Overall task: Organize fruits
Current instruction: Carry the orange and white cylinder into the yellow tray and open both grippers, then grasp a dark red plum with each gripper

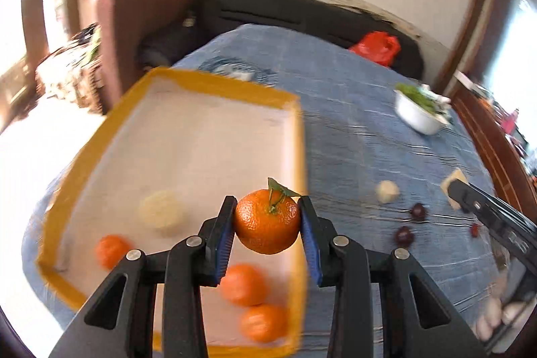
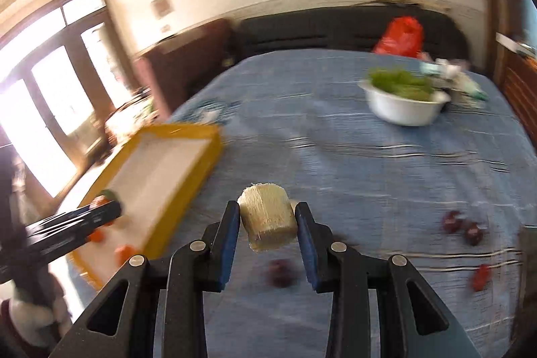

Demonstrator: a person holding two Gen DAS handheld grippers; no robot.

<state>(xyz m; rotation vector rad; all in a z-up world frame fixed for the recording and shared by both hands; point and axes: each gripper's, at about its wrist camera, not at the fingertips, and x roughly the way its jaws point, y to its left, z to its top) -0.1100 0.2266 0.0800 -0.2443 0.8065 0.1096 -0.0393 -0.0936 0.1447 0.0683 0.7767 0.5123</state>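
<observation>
Left gripper point(image 1: 266, 217) has its blue-padded fingers point(image 1: 224, 244) pinching a round orange tangerine with a green leaf and stem point(image 1: 266, 223), held up in the air over the right edge of the shallow yellow-rimmed tray with a pale floor point(image 1: 214, 83). Inside that tray, three more blurry orange tangerines point(image 1: 243, 284) sit toward 6 and 8 o'clock of the left wrist view, plus a pale cream round fruit point(image 1: 161, 212) at about 9 o'clock of the held one.

Right gripper point(image 2: 268, 223) is clamped on a pale beige, fibrous-looking cylindrical chunk point(image 2: 266, 217), lifted off the blue woven tablecloth point(image 2: 335, 140). The tray is off at 9 o'clock in that view, well apart from the chunk.

Loose stuff on the cloth: a few dark red round fruits point(image 2: 463, 225) at 3 o'clock in the right wrist view, one more blurry dark one point(image 2: 281, 272) just below the held chunk, and a small bright red fruit point(image 2: 481, 277) around 4 o'clock. A small pale round fruit point(image 1: 387, 191) lies on the cloth at 3 o'clock in the left wrist view.

Further back at 1 o'clock there's a white bowl of green leaves point(image 2: 402, 99), and a red plastic bag point(image 2: 401, 36) near the table's far edge.
</observation>
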